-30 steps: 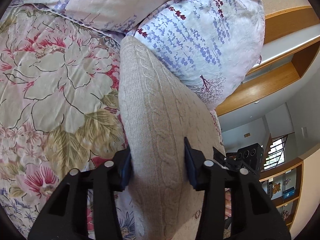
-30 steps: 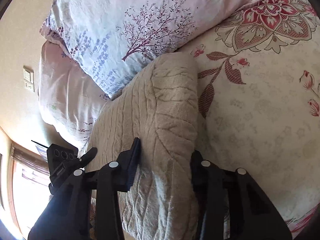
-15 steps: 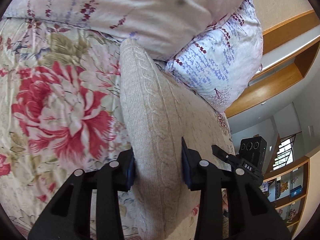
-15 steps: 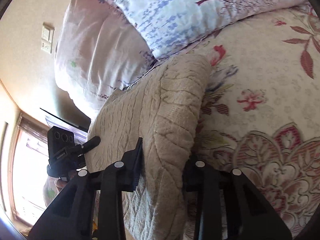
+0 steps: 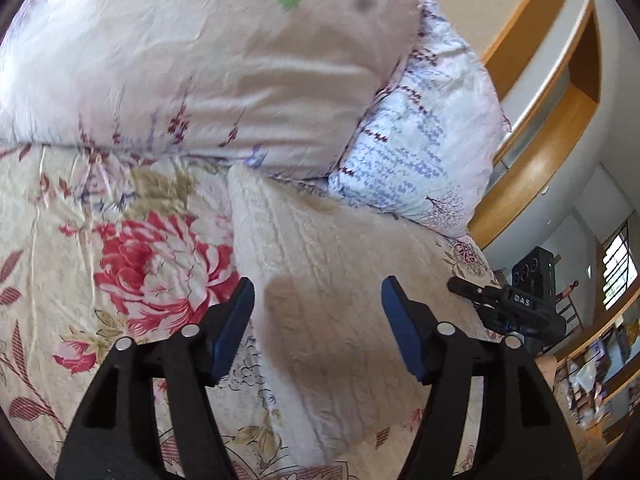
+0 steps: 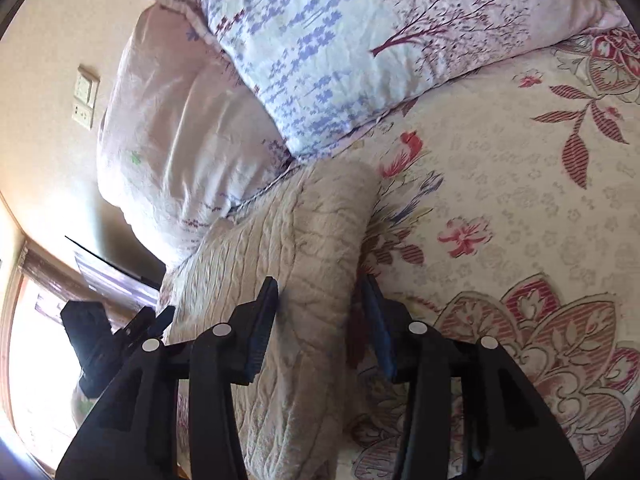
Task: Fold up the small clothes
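The beige knitted sweater [image 5: 336,280] lies folded on the bed [image 5: 80,216], its far edge touching the pale pink pillow [image 5: 192,64] and the blue-flowered pillow [image 5: 420,152] at the head of the bed. The left hand-held gripper [image 5: 318,300] is above the near part of the sweater; its jaws have just been opening and stand well apart, with the blue pads [image 5: 236,324] clear of the knit on both sides, so nothing is gripped. The right hand-held gripper [image 6: 320,308] is at the sweater's folded edge [image 6: 320,240], on the side away from the pale pink pillow [image 6: 176,148]. Its jaws have also just been opening; the fold is between them, and the left pad [image 6: 262,328] is just beside the knit, with no clear pressing contact. The right pad sits in shadow against the flowered bed cover [image 6: 520,200]. The blue-flowered pillow [image 6: 360,40] lies beyond the sweater
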Action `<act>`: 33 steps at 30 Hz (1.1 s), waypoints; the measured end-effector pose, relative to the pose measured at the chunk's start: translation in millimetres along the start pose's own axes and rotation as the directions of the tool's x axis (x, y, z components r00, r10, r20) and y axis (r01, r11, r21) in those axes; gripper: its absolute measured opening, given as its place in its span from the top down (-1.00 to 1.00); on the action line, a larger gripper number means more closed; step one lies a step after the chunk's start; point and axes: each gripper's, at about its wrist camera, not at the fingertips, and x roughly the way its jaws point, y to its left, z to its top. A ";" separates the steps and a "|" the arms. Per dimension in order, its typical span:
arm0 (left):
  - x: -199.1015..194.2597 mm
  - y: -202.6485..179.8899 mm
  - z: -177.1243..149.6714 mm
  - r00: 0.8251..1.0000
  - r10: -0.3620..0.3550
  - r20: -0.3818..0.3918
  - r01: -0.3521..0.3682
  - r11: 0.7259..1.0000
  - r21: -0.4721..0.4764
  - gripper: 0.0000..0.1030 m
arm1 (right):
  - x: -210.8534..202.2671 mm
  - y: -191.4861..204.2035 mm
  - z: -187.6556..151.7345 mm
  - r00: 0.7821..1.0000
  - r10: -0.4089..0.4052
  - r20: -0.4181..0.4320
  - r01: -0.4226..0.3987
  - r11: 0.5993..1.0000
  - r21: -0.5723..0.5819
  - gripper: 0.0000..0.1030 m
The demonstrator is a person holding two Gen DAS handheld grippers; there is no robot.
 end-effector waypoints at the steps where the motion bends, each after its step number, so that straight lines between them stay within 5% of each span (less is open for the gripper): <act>1: -1.6 -9.7 -0.7 1.000 -0.001 0.006 0.000 0.999 0.038 -0.43 | -3.3 0.4 1.9 0.999 -0.030 0.025 0.031 1.000 -0.006 0.14; 4: -0.1 -36.6 -6.1 1.000 0.010 0.003 -0.010 0.989 0.145 -0.57 | -20.1 17.4 2.2 0.977 -0.134 0.166 0.150 0.984 -0.093 0.14; 6: 4.9 -48.3 -9.6 1.000 0.014 -0.009 -0.012 0.983 0.183 -0.59 | -29.6 30.3 0.1 0.974 -0.094 0.206 0.129 0.979 -0.158 0.14; 8: 10.9 -57.4 -13.1 1.000 0.016 -0.022 -0.011 0.977 0.213 -0.62 | -26.0 44.6 -2.5 0.986 -0.049 0.160 0.086 0.969 -0.232 0.13; 14: 28.7 -65.1 -24.8 0.995 0.084 -0.048 -0.067 0.958 0.278 -0.67 | 7.0 65.8 -17.8 0.995 -0.092 0.035 0.099 0.933 -0.346 0.12; 25: 56.4 -72.6 -37.6 0.978 0.201 -0.054 -0.165 0.909 0.383 -0.77 | 31.7 52.3 -16.8 0.981 -0.189 -0.034 0.165 0.919 -0.357 0.09; 33: 66.3 -78.0 -43.6 0.964 0.264 -0.044 -0.222 0.879 0.421 -0.82 | 32.0 43.5 -9.8 0.987 -0.148 -0.067 0.119 0.940 -0.321 0.09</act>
